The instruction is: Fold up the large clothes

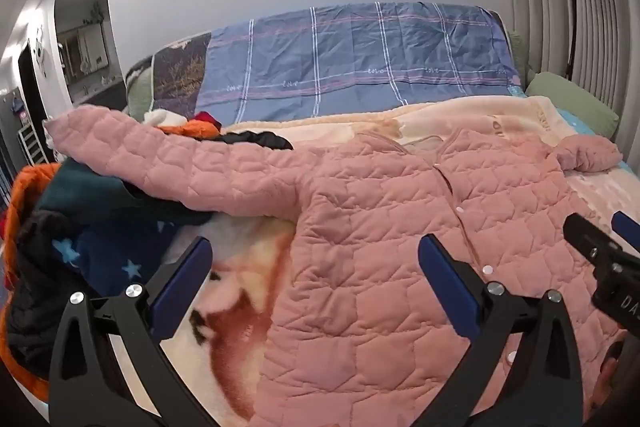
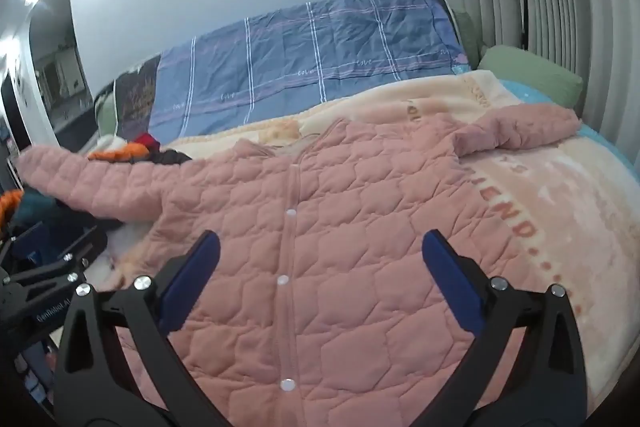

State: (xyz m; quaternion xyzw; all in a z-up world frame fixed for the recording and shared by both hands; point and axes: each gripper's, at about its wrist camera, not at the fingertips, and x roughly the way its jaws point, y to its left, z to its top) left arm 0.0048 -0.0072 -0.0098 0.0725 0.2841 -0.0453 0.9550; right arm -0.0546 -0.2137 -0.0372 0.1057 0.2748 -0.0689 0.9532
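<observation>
— On the bed (image 2: 580, 211), how many garments?

— One pink quilted jacket (image 2: 320, 227) spread flat, front up, both sleeves out; beside it a heap of other clothes (image 1: 80, 227), perhaps four or five, too tangled to count.

— And the fingers?

— Left gripper (image 1: 316, 259) and right gripper (image 2: 320, 255) both spread wide, holding nothing, the jacket lying just ahead beneath them.

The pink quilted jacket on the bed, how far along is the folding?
Done: the pink quilted jacket lies spread flat, front up and snapped shut, on the cream blanket. In hand: nothing; the left gripper and right gripper hover over it with jaws wide apart. Left: everything. The left sleeve stretches out over the clothes pile, the right sleeve is only bunched, and the body is unfolded.
</observation>
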